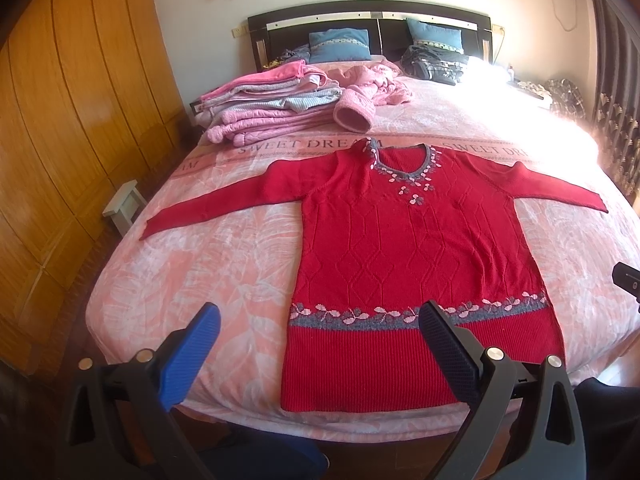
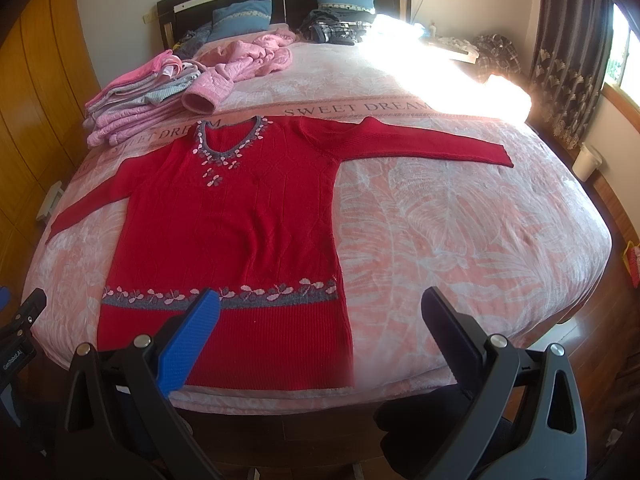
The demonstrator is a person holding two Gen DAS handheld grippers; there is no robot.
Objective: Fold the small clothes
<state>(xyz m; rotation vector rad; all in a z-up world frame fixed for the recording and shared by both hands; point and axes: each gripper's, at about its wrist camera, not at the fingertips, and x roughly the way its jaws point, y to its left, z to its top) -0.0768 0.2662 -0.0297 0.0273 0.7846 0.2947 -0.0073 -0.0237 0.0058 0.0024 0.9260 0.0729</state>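
Two claws, the left claw (image 1: 320, 344) and right claw (image 2: 320, 328), hang spread wide and empty below the soft, floppy red sweater (image 1: 404, 248); pinch its sleeve ends first.

Red sweater (image 2: 232, 216) lies flat on the bed (image 2: 460, 240), right gripper (image 2: 320, 320) spread wide above its hem

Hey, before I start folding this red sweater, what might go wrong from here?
The sweater hem lies right at the bed edge, so tugging it toward you may slide it off. Both sleeves are spread wide; the left sleeve cuff reaches near the bed's side and could drop over when lifted. The pink pile sits close behind the collar, so a fold carried upward might bump it. Both grippers, left and right, hover open.
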